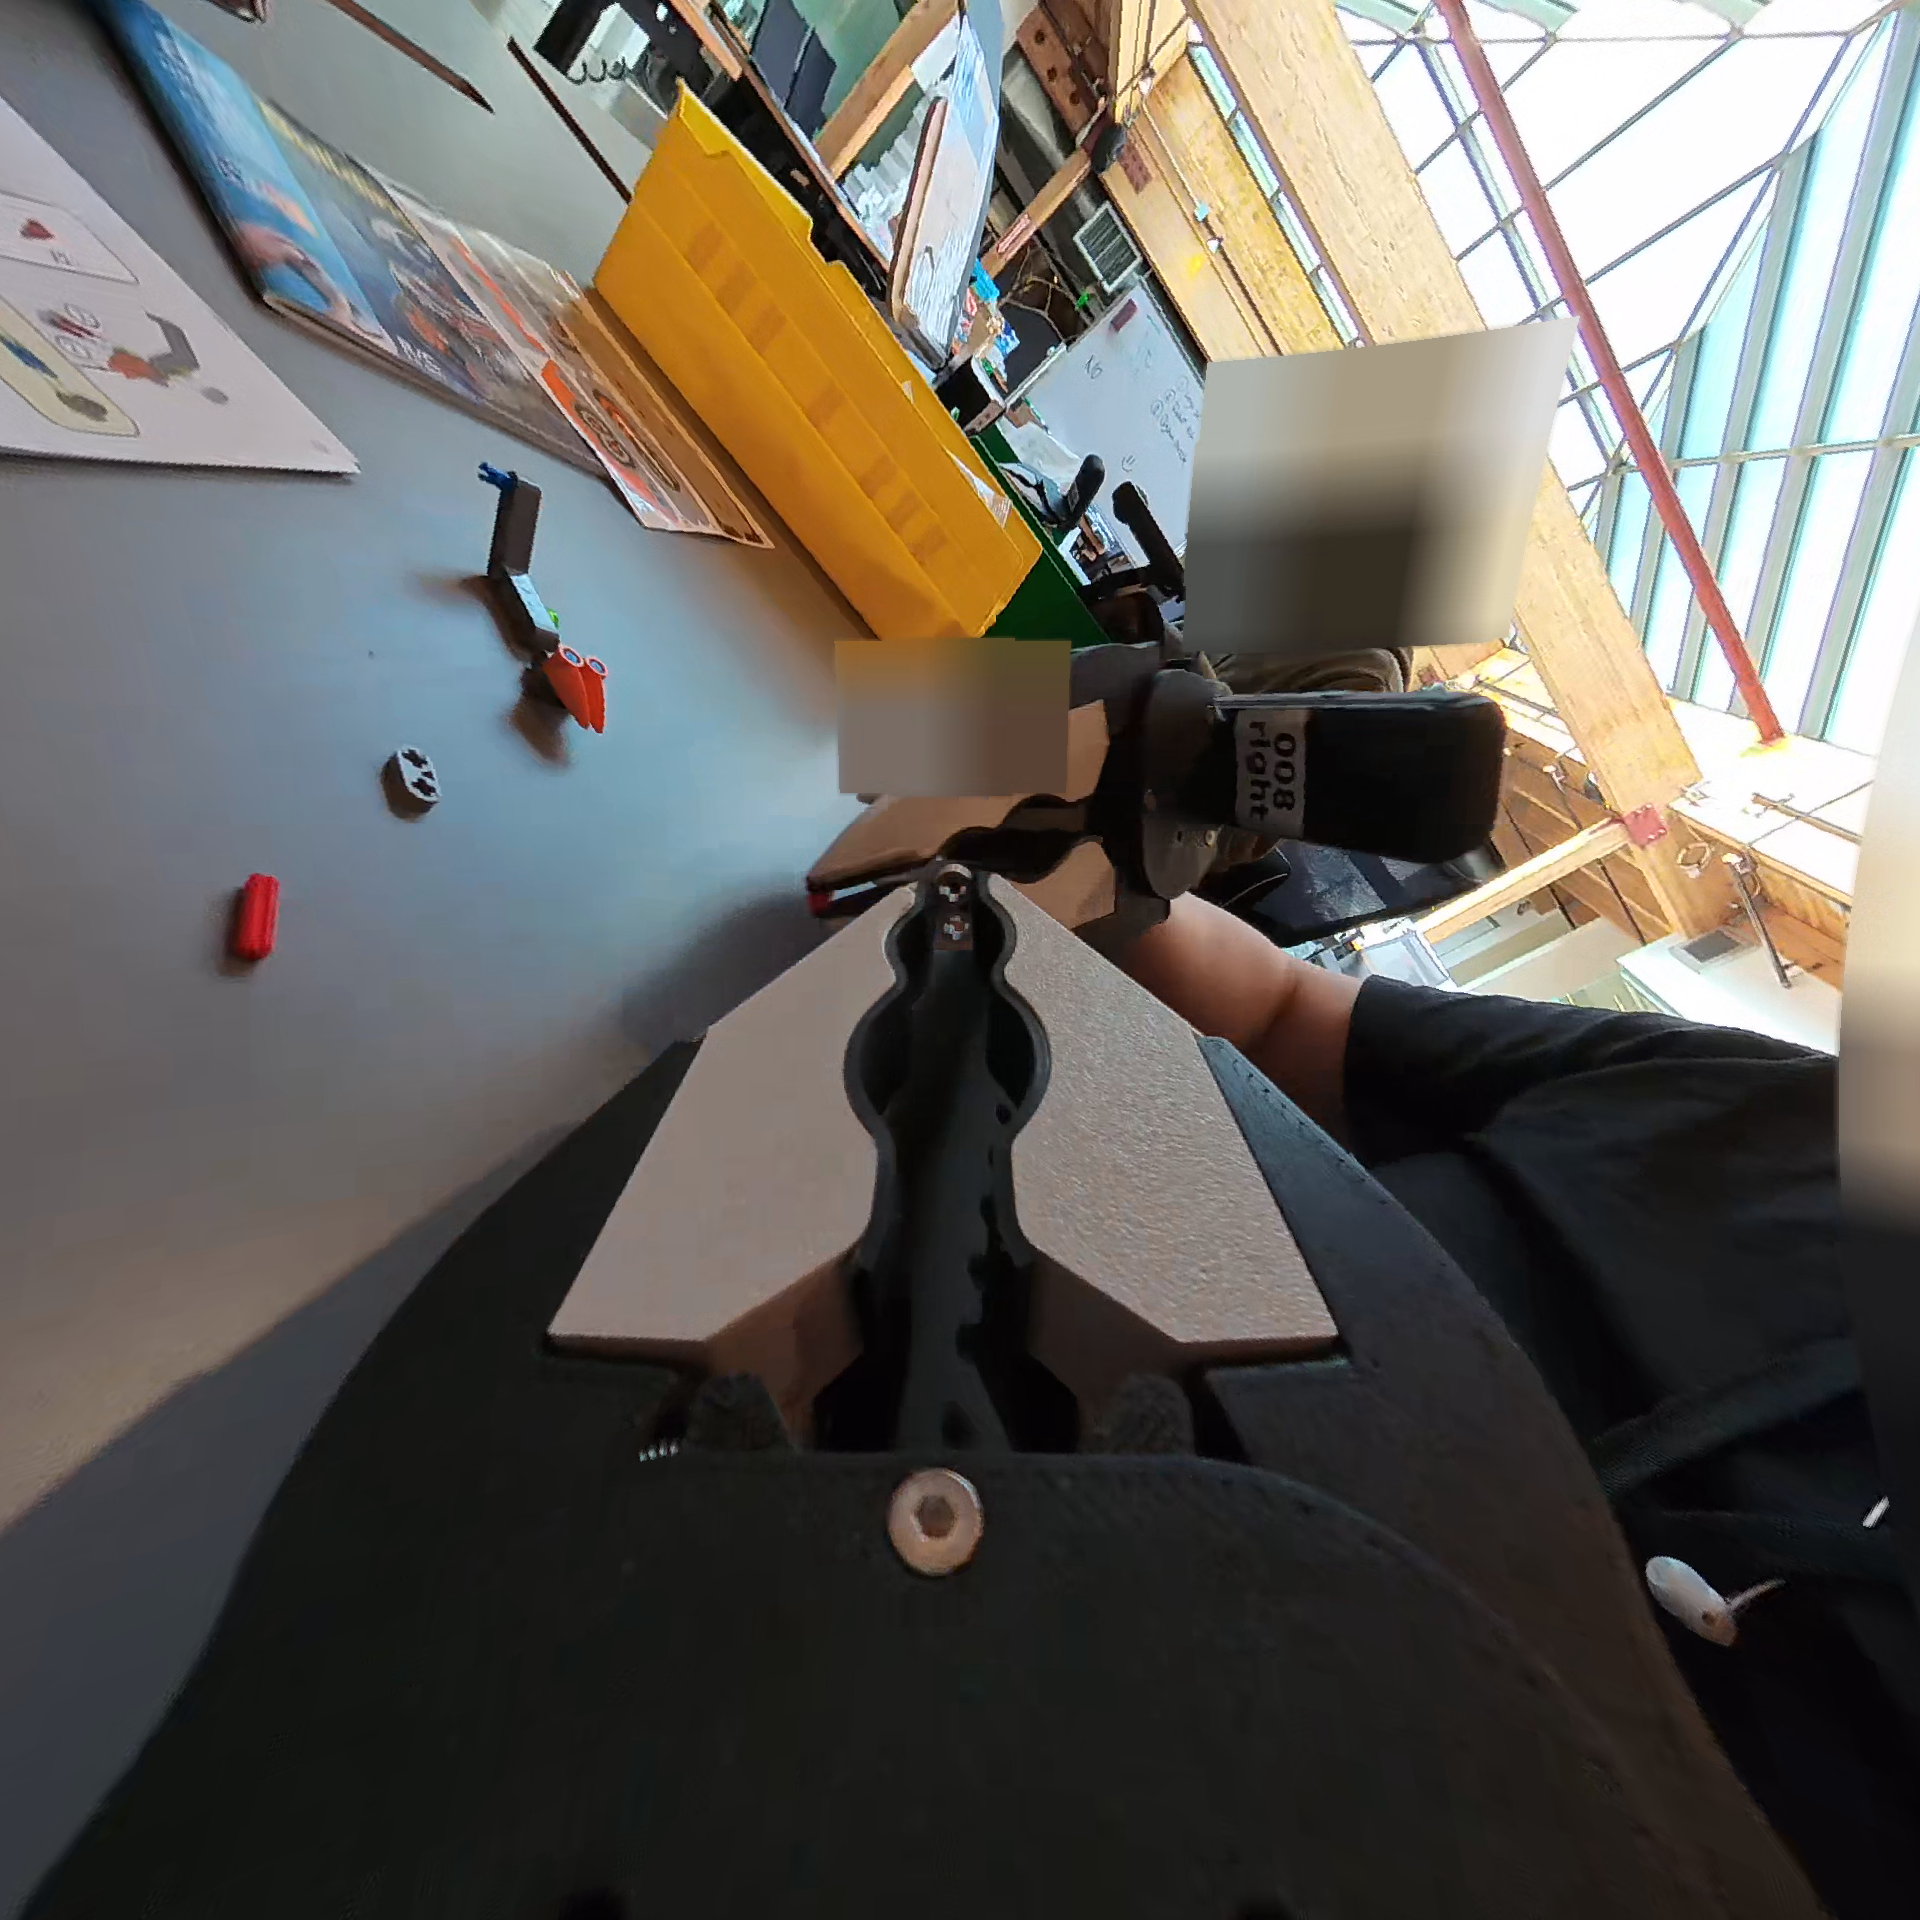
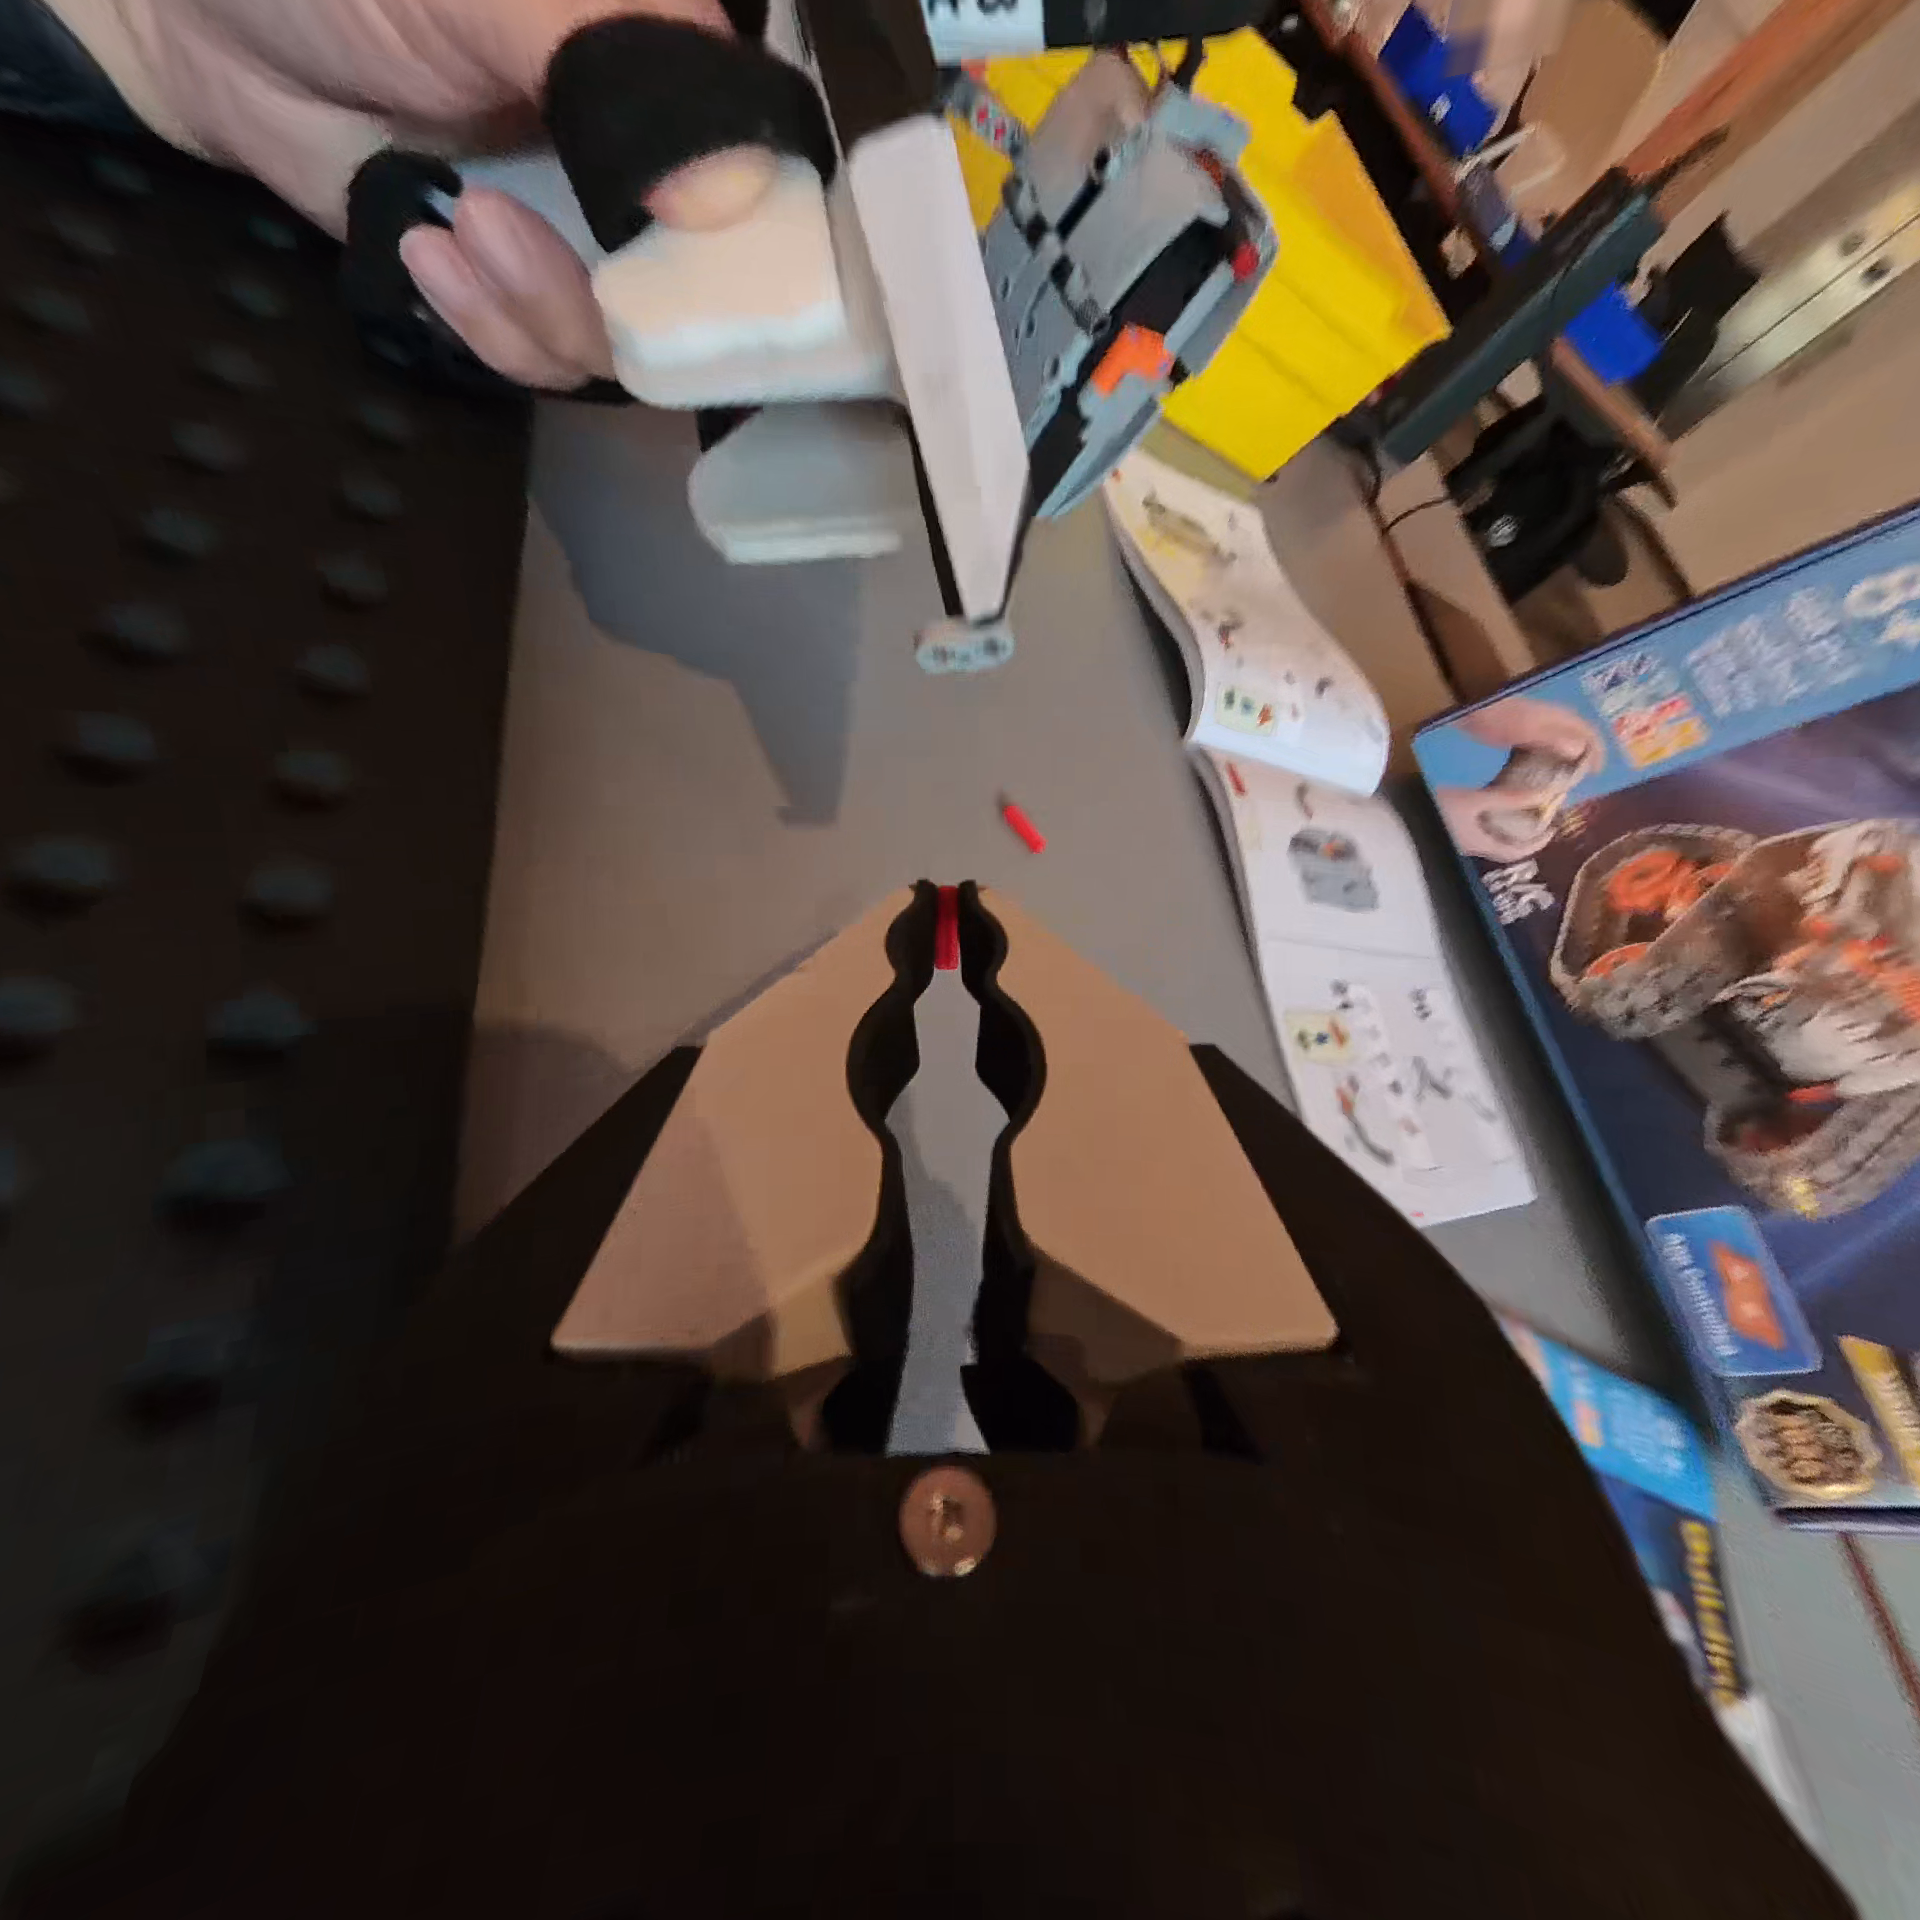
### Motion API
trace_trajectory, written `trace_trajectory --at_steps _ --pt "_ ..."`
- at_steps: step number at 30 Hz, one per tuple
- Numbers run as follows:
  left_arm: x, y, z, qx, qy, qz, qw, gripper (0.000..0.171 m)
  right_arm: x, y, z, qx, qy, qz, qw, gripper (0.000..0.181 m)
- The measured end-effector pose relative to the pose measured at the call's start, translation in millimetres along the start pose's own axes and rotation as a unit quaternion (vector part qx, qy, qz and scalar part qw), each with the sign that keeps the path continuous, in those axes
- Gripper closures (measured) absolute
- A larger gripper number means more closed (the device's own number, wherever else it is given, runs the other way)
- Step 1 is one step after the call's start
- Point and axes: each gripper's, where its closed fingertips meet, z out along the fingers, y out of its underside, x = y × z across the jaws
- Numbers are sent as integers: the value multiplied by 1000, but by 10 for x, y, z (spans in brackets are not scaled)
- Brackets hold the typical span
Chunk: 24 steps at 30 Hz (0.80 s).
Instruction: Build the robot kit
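Observation:
My left gripper (image 1: 951, 894) is shut on a dark grey building-toy beam (image 1: 951, 920) that runs back between the fingers. In the right wrist view the left gripper (image 2: 966, 623) hangs above the table, with the beam end (image 2: 964, 649) poking out at its tip. A grey and black assembly with orange parts (image 2: 1112, 301) sits along its far side. My right gripper (image 2: 945, 894) is shut on a small red pin (image 2: 945, 935). In the left wrist view the right gripper (image 1: 831, 899) holds its tip just left of the left gripper's tip.
On the grey table (image 1: 623, 831) lie a red pin (image 1: 255, 914), a grey round piece (image 1: 412, 779) and a small assembly with orange cones (image 1: 545, 634). Farther back lie an instruction booklet (image 2: 1351, 987), a blue toy box (image 2: 1714, 935) and a yellow bin (image 1: 810, 416). Another red pin (image 2: 1023, 826) lies ahead. Spacing between my two grippers at the tips: around 5 centimetres.

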Motion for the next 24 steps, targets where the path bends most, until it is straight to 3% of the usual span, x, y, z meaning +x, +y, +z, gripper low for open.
trace_trajectory --at_steps 6,11,17,20,24 --pt "-36 19 18 -7 -4 -9 1000 167 -109 196 146 -35 -94 151 984 178" --pt "-48 44 37 -15 -6 -10 1000 167 -212 397 240 -87 -128 170 973 176" --pt "-40 45 36 -15 -3 -11 1000 167 -176 408 160 -76 -136 212 965 165" --pt "-41 55 44 -19 -4 -10 1000 167 -145 470 118 -102 -128 199 966 163" --pt "-47 53 45 -20 -4 -12 1000 166 -166 420 62 -163 -168 116 965 162"
